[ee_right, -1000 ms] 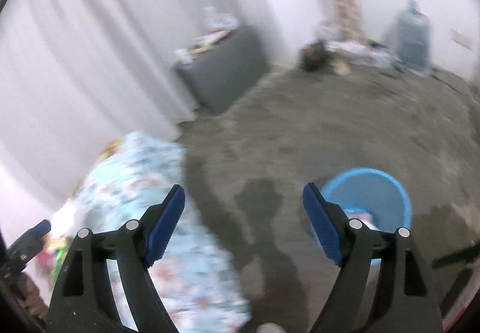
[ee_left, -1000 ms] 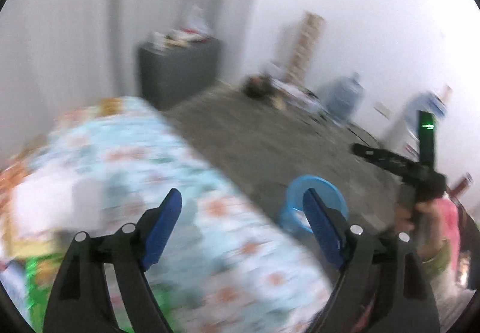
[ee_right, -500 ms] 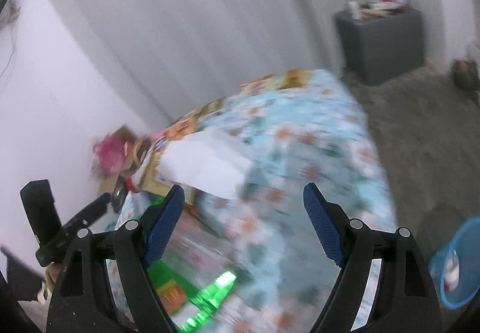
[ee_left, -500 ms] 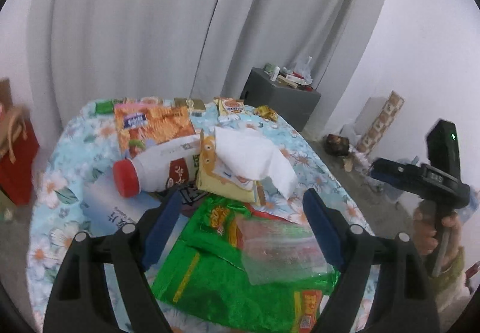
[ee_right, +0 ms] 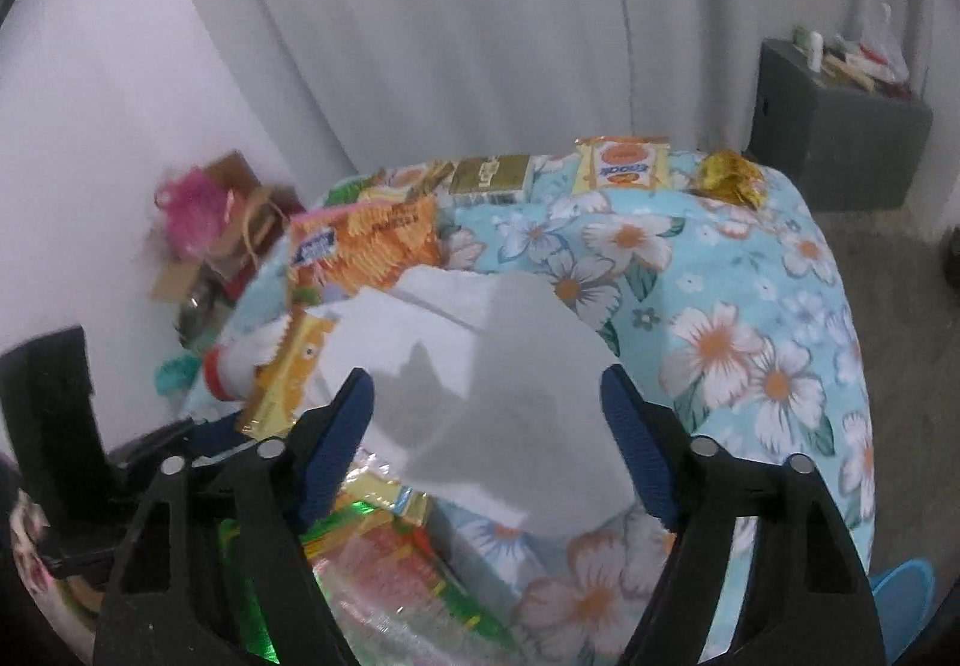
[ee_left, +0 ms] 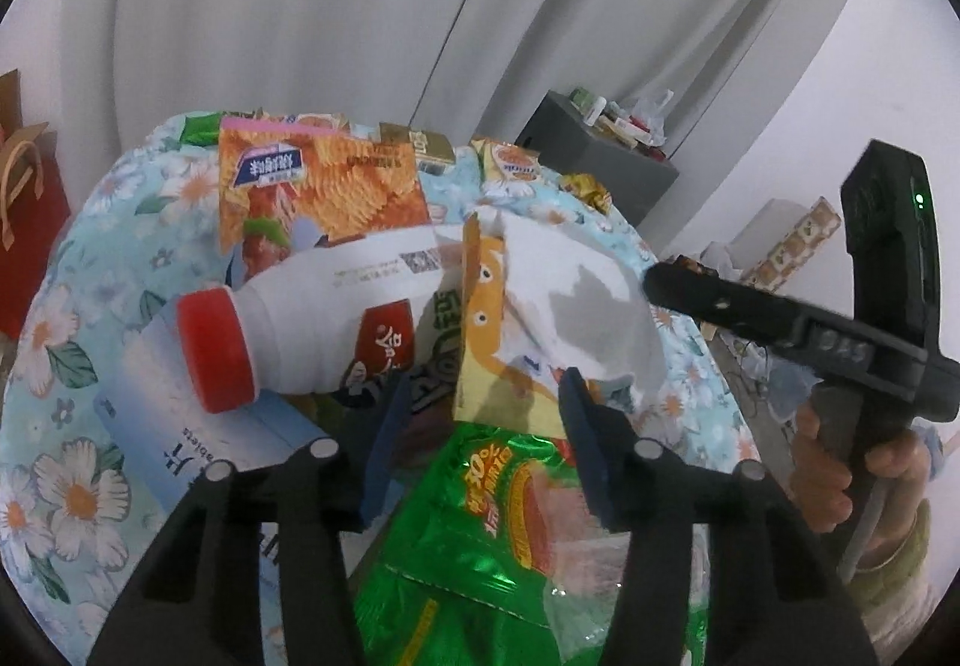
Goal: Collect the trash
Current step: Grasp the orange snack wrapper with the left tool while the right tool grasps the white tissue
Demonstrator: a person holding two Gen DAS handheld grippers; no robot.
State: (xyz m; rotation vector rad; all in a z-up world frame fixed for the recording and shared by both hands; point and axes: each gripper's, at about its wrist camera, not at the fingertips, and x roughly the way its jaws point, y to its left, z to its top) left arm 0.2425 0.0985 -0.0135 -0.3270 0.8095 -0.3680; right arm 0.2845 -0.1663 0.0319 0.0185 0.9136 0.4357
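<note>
Floral tablecloth covers table, littered with trash. Orange snack bag at far side. White bottle, red cap, lies on side, partly on orange bag. White tissue crumpled mid-table, over yellow wrapper. Green foil bag nearest. Left gripper above green bag, jaws wide, empty. Right gripper over tissue, jaws wide, empty.

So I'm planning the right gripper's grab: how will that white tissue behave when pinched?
The tissue looks thin and crumpled, so probably floppy and very light. It drapes over the yellow wrapper, so lifting may drag that. The right gripper is open around it.
</note>
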